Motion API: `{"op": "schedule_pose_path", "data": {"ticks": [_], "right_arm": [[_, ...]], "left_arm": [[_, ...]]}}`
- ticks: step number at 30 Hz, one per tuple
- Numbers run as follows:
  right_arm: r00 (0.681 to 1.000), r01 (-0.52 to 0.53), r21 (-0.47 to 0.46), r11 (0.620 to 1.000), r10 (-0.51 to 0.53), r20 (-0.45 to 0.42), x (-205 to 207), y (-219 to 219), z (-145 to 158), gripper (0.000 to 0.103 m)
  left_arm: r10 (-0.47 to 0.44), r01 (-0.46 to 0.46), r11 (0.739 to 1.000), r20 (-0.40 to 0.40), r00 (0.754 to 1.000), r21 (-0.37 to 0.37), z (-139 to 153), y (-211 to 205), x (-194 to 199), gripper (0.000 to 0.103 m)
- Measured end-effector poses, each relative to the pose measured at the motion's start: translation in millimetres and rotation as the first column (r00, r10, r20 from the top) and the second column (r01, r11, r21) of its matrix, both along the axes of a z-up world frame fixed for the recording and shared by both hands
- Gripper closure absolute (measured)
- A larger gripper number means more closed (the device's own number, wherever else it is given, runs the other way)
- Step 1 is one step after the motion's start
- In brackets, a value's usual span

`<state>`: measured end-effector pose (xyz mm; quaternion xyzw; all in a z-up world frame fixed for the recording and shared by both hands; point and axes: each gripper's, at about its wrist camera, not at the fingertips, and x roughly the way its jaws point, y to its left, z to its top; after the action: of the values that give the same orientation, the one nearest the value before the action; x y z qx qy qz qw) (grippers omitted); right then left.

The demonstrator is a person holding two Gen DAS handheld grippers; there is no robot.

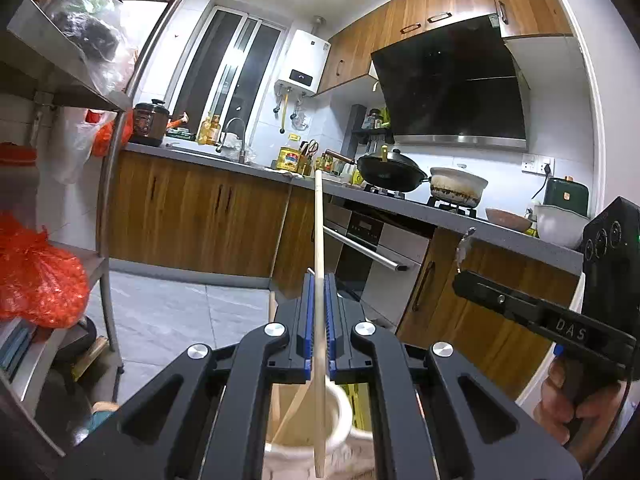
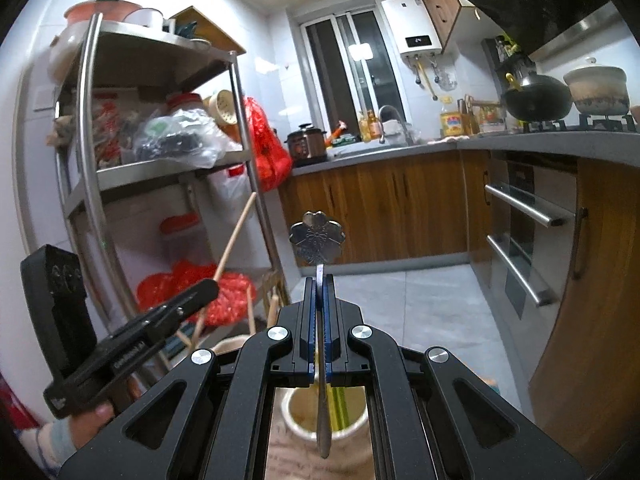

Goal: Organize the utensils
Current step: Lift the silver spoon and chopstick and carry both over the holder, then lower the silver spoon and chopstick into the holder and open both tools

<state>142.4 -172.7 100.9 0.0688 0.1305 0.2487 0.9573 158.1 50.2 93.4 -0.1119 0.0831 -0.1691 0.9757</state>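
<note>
My left gripper (image 1: 319, 280) is shut on a long pale wooden chopstick (image 1: 318, 220), held upright, its lower end over a cream ceramic holder (image 1: 340, 412) that holds other wooden utensils. My right gripper (image 2: 319, 280) is shut on a metal utensil with a flower-shaped handle end (image 2: 317, 238), its lower end hanging over another cream ceramic holder (image 2: 298, 432) with green sticks inside. The left gripper (image 2: 212, 286) with its chopstick (image 2: 236, 232) shows at the left of the right wrist view. The right gripper (image 1: 460, 276) shows at the right of the left wrist view.
A steel shelf rack (image 2: 168, 176) with bags and jars stands on the left. Wooden cabinets and a grey counter (image 1: 256, 168) run along the back and right, with a wok (image 1: 390, 170), a clay pot (image 1: 458, 190) and an oven (image 2: 524, 240). Grey tiled floor (image 2: 420, 308) lies beyond.
</note>
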Motion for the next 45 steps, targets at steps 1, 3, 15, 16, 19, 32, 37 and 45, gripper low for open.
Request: {"op": "schedule_pose_path", "data": {"ticks": [1,3,15,16,19,32,37,45], "right_arm": [[1.000,0.003,0.003,1.000,-0.003,0.004,3,1,0,0.099],[1.000,0.012,0.016,1.000,-0.013,0.011,10,2,-1,0.099],[0.998,0.047,0.026,0.999,-0.048,0.032,32,10,-20,0.099],[0.998,0.047,0.020,0.999,-0.047,0.031,33,12,-23,0.099],[0.999,0.047,0.002,0.999,-0.047,0.018,34,16,-29,0.099],[0.998,0.037,-0.035,0.999,-0.038,-0.048,32,14,-47,0.099],[0.996,0.032,-0.045,0.998,-0.036,-0.079,33,13,-55,0.099],[0.991,0.033,-0.050,0.998,-0.039,-0.126,37,11,-63,0.099]], "left_arm": [[-0.004,0.004,1.000,0.000,1.000,-0.007,0,-1,5,0.098],[0.007,-0.007,1.000,0.005,1.000,0.004,-2,-6,10,0.098],[0.107,-0.122,0.979,0.102,0.989,0.165,-22,-39,10,0.098],[0.108,-0.125,0.977,0.105,0.989,0.173,-23,-40,10,0.098],[0.108,-0.127,0.972,0.109,0.988,0.195,-26,-42,8,0.098],[0.106,-0.120,0.966,0.076,0.991,0.229,-38,-34,-7,0.098],[0.111,-0.122,0.962,0.059,0.992,0.243,-43,-32,-11,0.098],[0.122,-0.123,0.960,0.023,0.992,0.250,-48,-28,-8,0.098]]}}
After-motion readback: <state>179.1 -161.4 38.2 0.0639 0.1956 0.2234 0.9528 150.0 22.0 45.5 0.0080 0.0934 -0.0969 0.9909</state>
